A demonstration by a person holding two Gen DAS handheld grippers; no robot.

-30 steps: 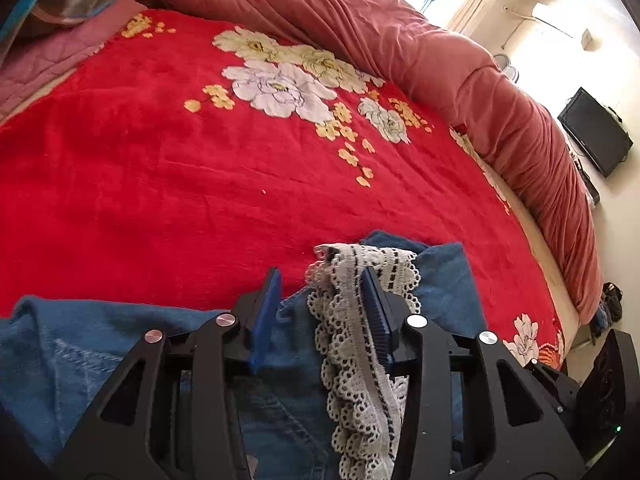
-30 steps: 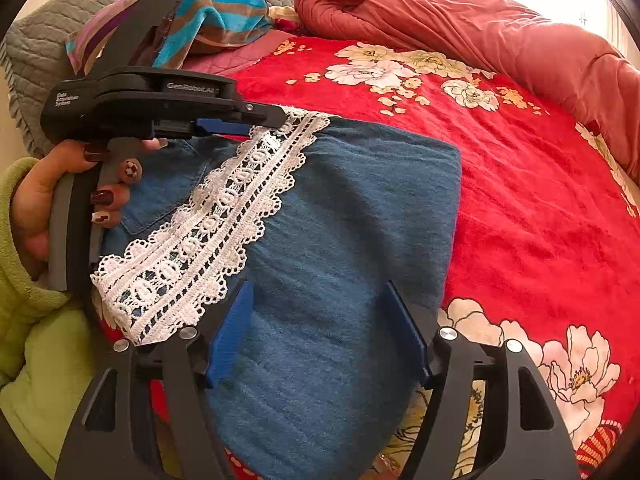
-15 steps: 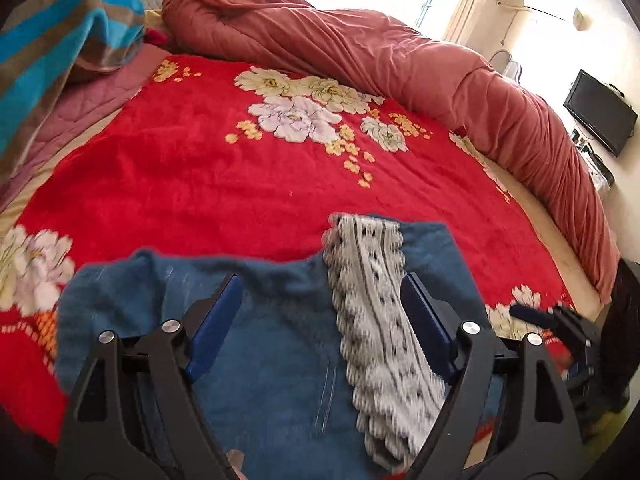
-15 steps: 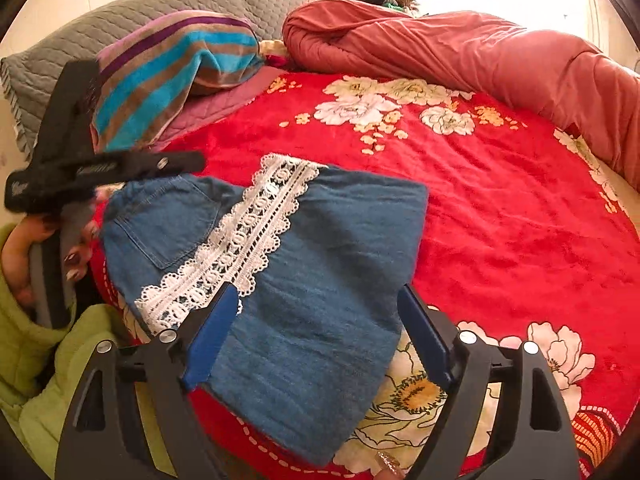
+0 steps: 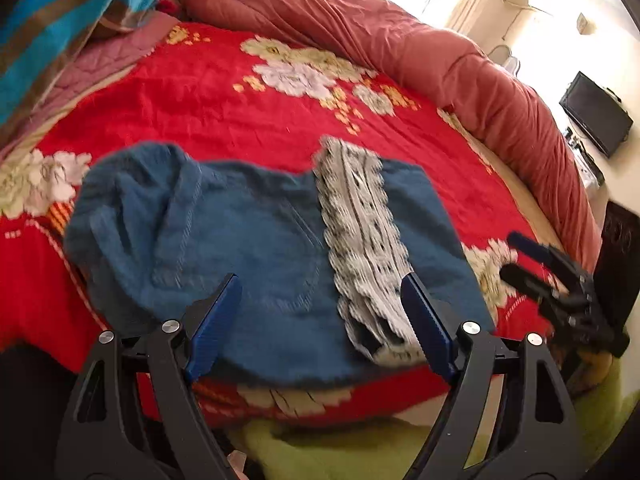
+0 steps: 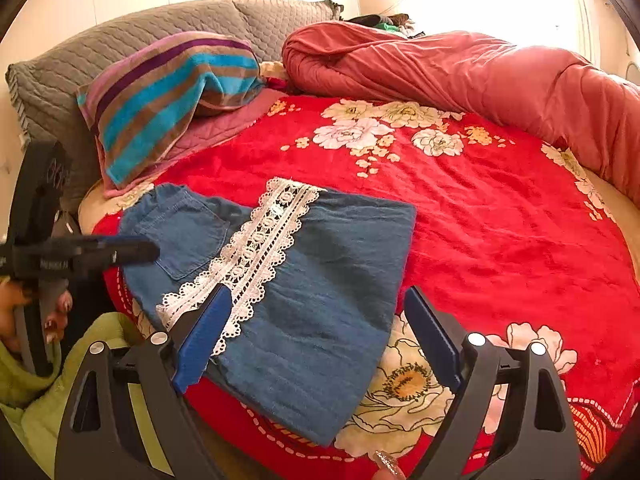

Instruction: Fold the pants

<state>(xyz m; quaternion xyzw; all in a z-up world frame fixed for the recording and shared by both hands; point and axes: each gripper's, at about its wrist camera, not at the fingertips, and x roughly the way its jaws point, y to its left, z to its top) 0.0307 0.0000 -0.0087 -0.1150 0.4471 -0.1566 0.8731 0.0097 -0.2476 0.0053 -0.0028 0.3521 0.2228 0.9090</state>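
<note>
The blue denim pants point(image 6: 312, 292) lie folded in a compact rectangle on the red floral bedspread point(image 6: 500, 216), near its front edge, with a white lace strip point(image 6: 256, 256) across the top. They also show in the left wrist view point(image 5: 248, 248), blurred. My left gripper point(image 5: 320, 324) is open and empty, held back above the pants' near edge. My right gripper point(image 6: 316, 340) is open and empty, above the pants' near corner. The left gripper also shows in the right wrist view point(image 6: 120, 250), off the pants to the left.
A rolled pinkish-red duvet point(image 6: 480, 72) lies along the far and right side of the bed. A striped blanket point(image 6: 168, 92) rests on a grey quilted pillow point(image 6: 120, 40) at the back left. A dark monitor point(image 5: 596, 114) stands off the bed.
My left gripper let go of the lace hem, opened and drew back off the pants. My right gripper also pulled back and up. The pants now lie flat and free.
</note>
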